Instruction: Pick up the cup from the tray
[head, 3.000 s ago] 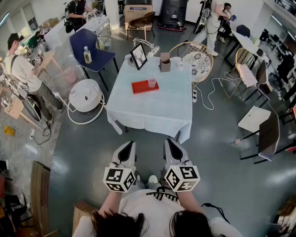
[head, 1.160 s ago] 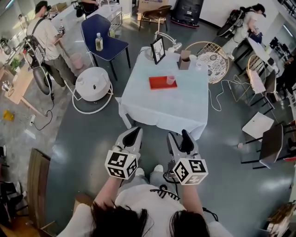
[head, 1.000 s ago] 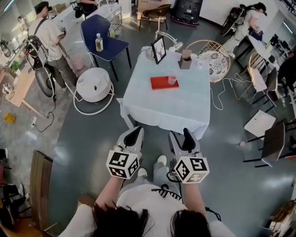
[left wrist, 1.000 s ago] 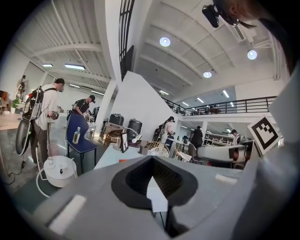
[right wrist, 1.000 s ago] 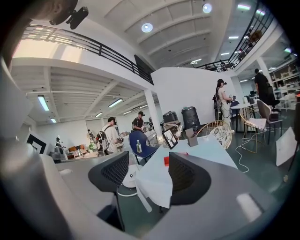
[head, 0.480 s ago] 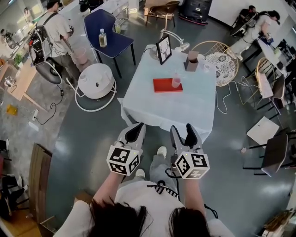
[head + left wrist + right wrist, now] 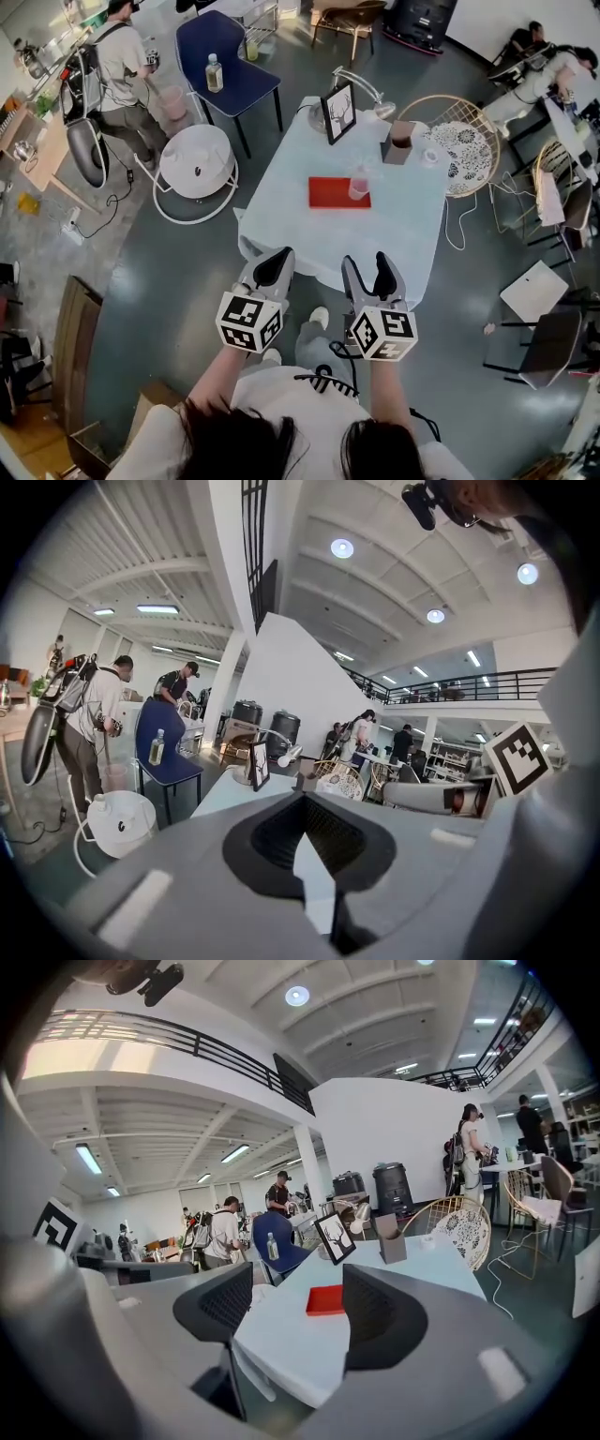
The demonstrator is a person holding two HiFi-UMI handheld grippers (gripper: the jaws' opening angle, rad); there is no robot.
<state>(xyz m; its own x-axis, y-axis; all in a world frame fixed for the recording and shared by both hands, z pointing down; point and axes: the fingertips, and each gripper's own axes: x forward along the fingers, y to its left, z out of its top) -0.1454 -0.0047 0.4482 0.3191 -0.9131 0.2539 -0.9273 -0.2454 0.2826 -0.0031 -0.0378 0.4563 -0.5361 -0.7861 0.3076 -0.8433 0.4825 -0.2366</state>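
Note:
A clear pinkish cup [image 7: 358, 188] stands on the right end of a red tray [image 7: 336, 193], on the pale-clothed table [image 7: 300, 220] ahead of me. Both grippers hover over the floor short of the table's near edge, well away from the tray. My left gripper [image 7: 272, 265] has its jaws together with nothing in them; in its own view the left gripper [image 7: 302, 803] hides most of the table. My right gripper [image 7: 367, 265] is open and has just been opening, with nothing between its jaws. Between the jaws of the right gripper [image 7: 298, 1312] the tray [image 7: 325, 1300] shows; the cup is hidden there.
At the table's far end stand a framed picture [image 7: 338, 111], a desk lamp [image 7: 361, 86] and a brown box [image 7: 398, 142]. A wicker chair [image 7: 464, 141] is at the right, a white round appliance [image 7: 195, 161] and a blue chair [image 7: 230, 66] at the left. A person [image 7: 122, 66] stands far left.
The table and tray have come closer as I walk up with both grippers held out in front. The right gripper's jaws stand wider apart than before.

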